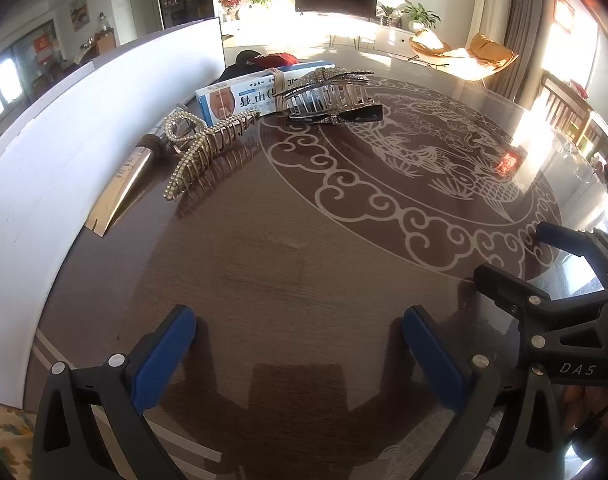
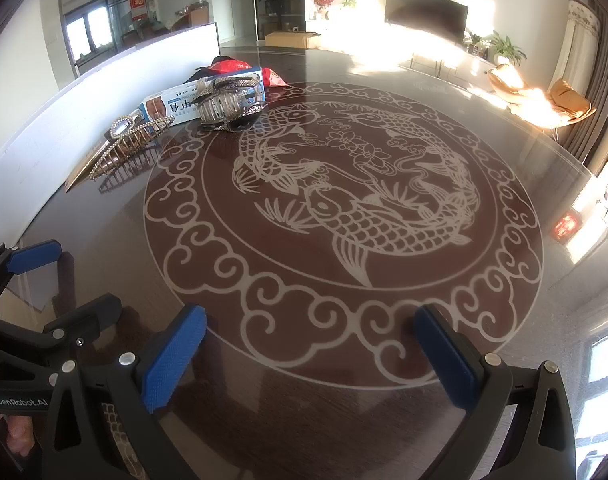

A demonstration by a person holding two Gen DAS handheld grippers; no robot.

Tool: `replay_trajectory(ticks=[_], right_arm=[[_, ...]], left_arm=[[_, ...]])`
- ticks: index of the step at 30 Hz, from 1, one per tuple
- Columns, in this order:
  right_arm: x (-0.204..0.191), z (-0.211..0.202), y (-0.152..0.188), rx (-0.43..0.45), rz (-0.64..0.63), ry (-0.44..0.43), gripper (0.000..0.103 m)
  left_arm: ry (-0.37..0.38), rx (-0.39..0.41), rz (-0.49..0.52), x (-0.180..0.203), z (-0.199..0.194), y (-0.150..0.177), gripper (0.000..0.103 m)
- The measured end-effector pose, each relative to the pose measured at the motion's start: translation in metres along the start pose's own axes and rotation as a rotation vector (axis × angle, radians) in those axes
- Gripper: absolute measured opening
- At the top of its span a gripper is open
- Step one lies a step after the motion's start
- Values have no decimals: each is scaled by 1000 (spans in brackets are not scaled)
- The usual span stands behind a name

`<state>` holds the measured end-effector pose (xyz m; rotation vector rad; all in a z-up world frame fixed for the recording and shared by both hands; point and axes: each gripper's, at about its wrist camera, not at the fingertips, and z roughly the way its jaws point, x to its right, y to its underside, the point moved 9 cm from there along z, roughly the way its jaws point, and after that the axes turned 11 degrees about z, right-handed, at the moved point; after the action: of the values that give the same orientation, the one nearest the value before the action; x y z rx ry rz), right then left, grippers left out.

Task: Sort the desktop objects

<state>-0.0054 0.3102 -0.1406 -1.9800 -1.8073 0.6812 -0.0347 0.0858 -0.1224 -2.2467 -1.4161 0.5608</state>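
Observation:
A gold pearl hair claw [image 1: 207,148] [image 2: 127,148] lies on the dark round table [image 1: 304,248] [image 2: 231,400] at the far left. Behind it a silver rhinestone claw [image 1: 328,92] [image 2: 231,100] sits on a black clip [image 1: 344,117] and against a blue-white box [image 1: 243,98] [image 2: 171,106]. A metal tube [image 1: 143,160] lies by the white board. My left gripper [image 1: 299,344] is open and empty near the table's front edge. My right gripper [image 2: 310,344] is open and empty, to its right; it also shows in the left wrist view [image 1: 516,256].
A tall white board [image 1: 63,152] [image 2: 83,100] stands along the table's left side. A red packet [image 2: 271,76] and a dark item [image 1: 243,60] lie behind the box. The table has a white fish pattern [image 2: 344,200] in its middle.

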Motion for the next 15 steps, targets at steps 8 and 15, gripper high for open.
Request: replay_trajectory(ticks=[8,15], right_arm=[[0,1,0,0,3,5,103],[0,1,0,0,3,8,103]], left_arm=[[-1,16,-4,1,0,-1,103],[0,16,-4,1,0,-1,103]])
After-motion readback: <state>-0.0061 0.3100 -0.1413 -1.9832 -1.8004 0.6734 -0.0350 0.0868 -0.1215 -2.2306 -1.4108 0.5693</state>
